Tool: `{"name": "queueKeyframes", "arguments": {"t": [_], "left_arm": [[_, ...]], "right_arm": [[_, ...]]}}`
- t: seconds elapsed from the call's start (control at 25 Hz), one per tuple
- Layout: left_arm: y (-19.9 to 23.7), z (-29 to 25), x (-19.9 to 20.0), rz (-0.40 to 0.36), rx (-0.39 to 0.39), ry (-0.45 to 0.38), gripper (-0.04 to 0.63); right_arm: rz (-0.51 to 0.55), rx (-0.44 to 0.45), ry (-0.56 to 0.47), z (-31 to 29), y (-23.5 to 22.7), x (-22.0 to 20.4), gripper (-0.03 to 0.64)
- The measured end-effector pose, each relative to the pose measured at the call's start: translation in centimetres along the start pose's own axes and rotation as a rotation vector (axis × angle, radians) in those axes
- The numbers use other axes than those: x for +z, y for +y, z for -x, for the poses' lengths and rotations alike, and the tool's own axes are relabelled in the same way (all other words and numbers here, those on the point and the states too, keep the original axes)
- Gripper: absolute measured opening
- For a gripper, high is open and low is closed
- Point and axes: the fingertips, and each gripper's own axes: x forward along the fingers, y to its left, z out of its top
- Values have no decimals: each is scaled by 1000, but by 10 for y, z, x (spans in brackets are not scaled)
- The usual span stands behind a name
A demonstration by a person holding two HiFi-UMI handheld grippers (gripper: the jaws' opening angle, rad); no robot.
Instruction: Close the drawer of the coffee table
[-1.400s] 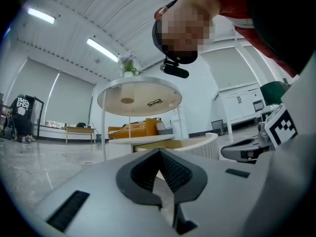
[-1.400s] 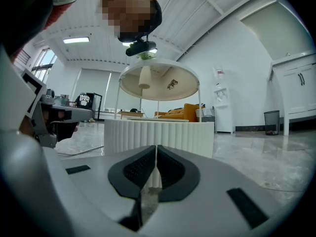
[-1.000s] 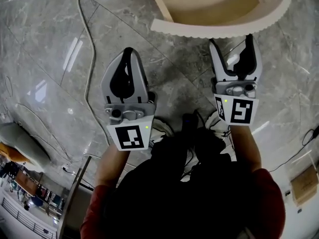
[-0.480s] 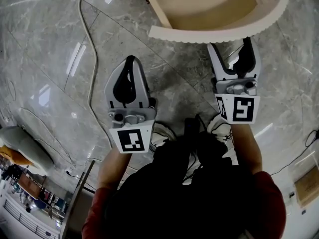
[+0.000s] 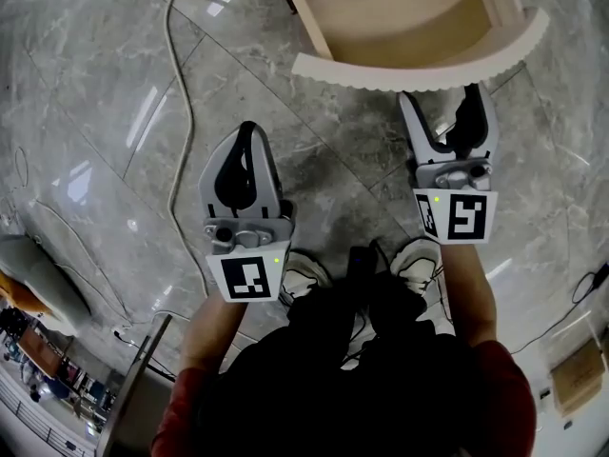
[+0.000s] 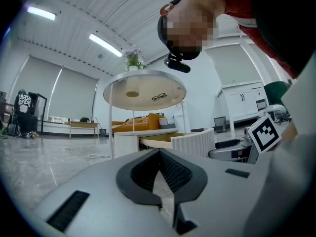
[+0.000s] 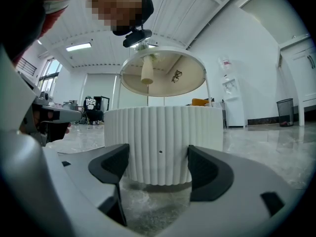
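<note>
Cut off at top edge of head view: rear of drawer (image 5: 409, 17). Hidden behind left gripper (image 6: 159, 154) low in its view: drawer's bottom edge. Too small to identify, centre of right gripper view: dark dot (image 7: 160, 151) on drawer front.

Bright open-plan hall: marble floor (image 5: 114, 112), ceiling strip lights (image 6: 106, 44), orange sofa (image 6: 143, 121), white cabinets (image 6: 244, 100).

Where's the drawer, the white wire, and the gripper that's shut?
drawer (image 5: 419, 72): head view, on its ribbed curved front.
white wire (image 5: 181, 112): head view, on its middle stretch.
left gripper (image 5: 245, 131): head view, at the tips where its jaws meet.
</note>
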Motion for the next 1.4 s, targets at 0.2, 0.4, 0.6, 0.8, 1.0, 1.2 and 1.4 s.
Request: {"name": "queueKeyframes", "arguments": {"t": [0.2,0.4,0.6,0.8,1.0,1.2,1.4], "left_arm": [[7,0,0,-20,22,3,12],[19,3,1,-17,43,8,13],[32,6,1,-63,50,15,12],[44,10,0,-49,86,23,12],[46,9,0,-39,89,19,13],[47,8,-2,-30,92,28,12],[44,6,-2,-33,82,33,12]], "right_arm": [[-4,0,-26,-20,0,3,351],[-1,-5,-41,-44,-3,7,351],[9,5,-62,-78,-6,12,351],[11,9,-56,-109,-8,15,351],[7,0,-60,-135,-10,18,351],[2,-4,-60,-155,-10,21,351],[2,-3,-56,-171,-11,23,353]]}}
